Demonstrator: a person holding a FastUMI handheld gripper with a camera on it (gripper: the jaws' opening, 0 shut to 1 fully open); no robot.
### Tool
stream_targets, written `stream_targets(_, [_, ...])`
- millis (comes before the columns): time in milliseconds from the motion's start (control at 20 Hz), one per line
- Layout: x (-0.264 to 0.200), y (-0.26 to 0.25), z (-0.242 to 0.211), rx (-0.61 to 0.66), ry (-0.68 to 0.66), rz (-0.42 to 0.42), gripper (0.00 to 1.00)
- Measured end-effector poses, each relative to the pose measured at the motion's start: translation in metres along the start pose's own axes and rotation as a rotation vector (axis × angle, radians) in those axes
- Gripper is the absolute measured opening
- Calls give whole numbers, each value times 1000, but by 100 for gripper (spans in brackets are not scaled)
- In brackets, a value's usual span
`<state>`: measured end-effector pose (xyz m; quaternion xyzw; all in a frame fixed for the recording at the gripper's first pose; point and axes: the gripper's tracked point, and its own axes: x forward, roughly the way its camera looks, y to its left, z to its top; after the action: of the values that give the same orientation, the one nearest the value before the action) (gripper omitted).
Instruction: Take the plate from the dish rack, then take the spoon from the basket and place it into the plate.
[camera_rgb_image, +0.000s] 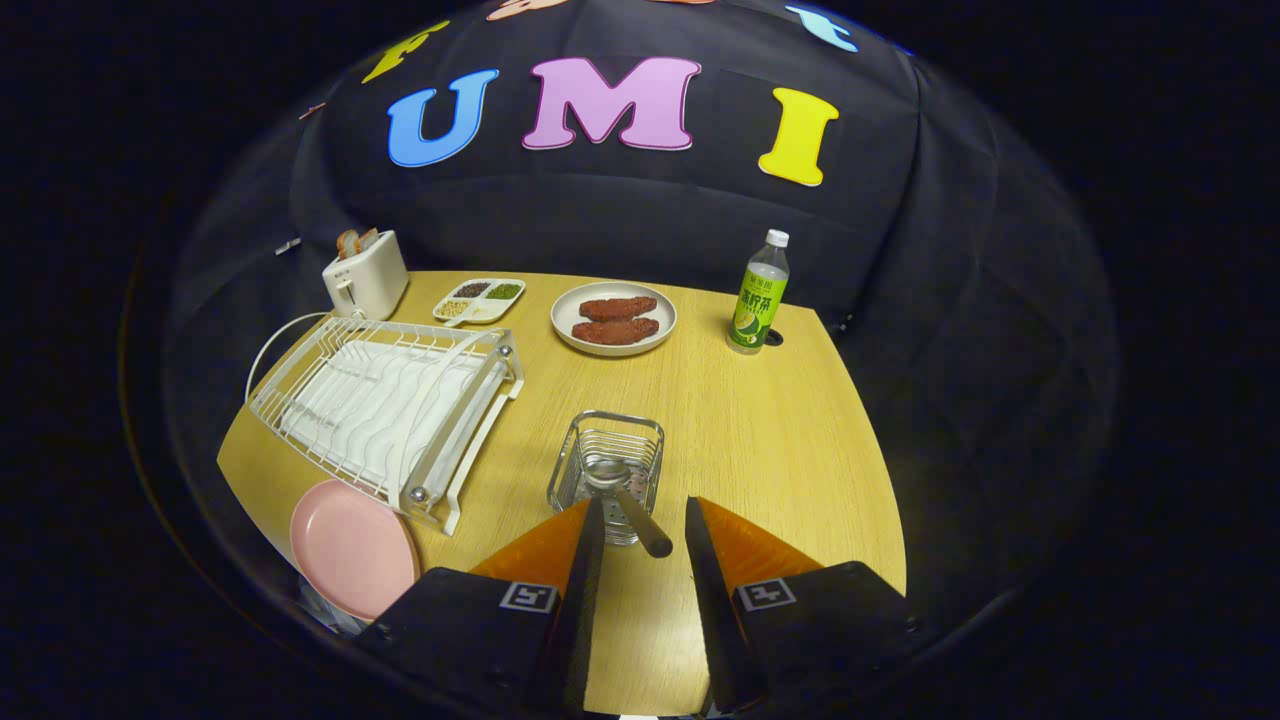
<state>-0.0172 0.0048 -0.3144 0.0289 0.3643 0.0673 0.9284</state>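
Observation:
A pink plate (352, 548) lies flat on the wooden table (760, 440), beside the near end of the white dish rack (385, 405) and left of my fingers. The wire basket (607, 470) stands just ahead of my fingertips. A metal spoon (620, 492) rests in it, bowl inside, with its dark handle sticking out toward me into the gap between the fingers. My gripper (643, 505) is open and nothing is pressed between the fingers; the handle end sits near the left fingertip.
Beyond the basket stands a white plate with two brown meat pieces (614, 318). A green-labelled bottle (759, 293) is at the back right, a toaster (364, 273) and a divided snack tray (480, 300) at the back left. Bare tabletop lies right of the basket.

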Motion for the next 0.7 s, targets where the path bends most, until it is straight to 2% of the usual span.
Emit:
stream_targets(150, [16,6,-14,-23,44,36,50])
stream_targets(300, [21,22,-15,5,52,95,21])
stream_targets(350, [20,20,-15,7,49,90,15])
stream_targets(500, [17,19,-8,12,31,79,10])
stream_targets(700, [0,18,9,37,24,80,9])
